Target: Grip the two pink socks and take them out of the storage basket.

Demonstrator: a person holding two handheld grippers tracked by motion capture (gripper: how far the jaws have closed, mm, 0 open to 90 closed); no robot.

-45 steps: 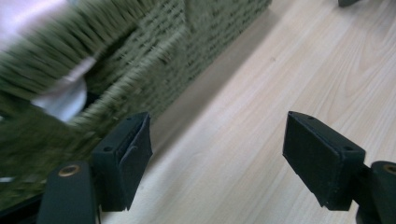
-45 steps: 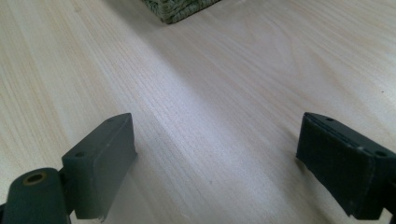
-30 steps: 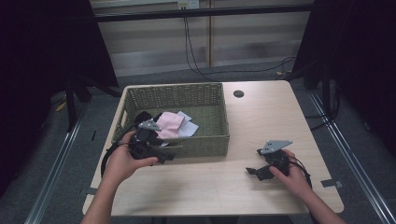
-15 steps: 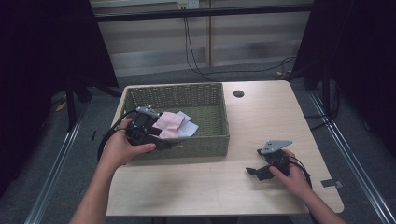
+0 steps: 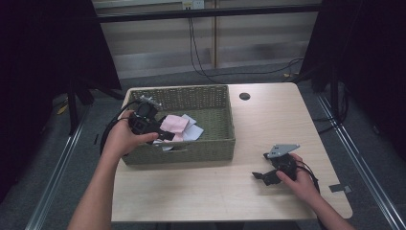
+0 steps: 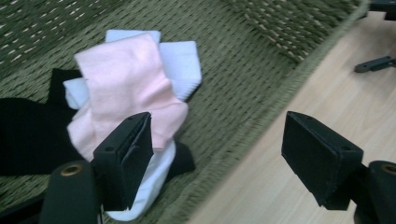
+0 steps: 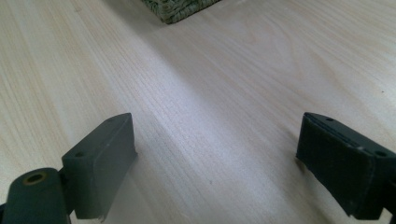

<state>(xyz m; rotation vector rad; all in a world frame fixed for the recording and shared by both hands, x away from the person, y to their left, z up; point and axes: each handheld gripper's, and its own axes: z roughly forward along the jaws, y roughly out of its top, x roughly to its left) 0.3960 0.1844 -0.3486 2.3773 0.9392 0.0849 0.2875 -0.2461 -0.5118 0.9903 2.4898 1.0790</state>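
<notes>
A green woven basket (image 5: 191, 151) stands on the left half of the wooden table (image 5: 273, 124). Inside lie a pink sock (image 5: 173, 124) on white socks (image 5: 192, 132). In the left gripper view the pink sock (image 6: 126, 84) covers white socks (image 6: 180, 58), with a black sock (image 6: 23, 135) beside them. My left gripper (image 5: 165, 135) hovers open over the basket's left part, jaws pointing right at the pile; its jaws (image 6: 219, 130) stand wide apart and hold nothing. My right gripper (image 5: 261, 176) rests open on the table at the front right, jaws (image 7: 215, 130) apart over bare wood.
A round cable hole (image 5: 245, 96) sits in the table behind the basket's right end. A strip of dark tape (image 5: 339, 188) lies near the right front corner. The basket's corner (image 7: 180, 9) shows far off in the right gripper view.
My left gripper has lifted from the basket's front left edge and moved back over the basket's left part, toward the socks. The right gripper has stayed put.
</notes>
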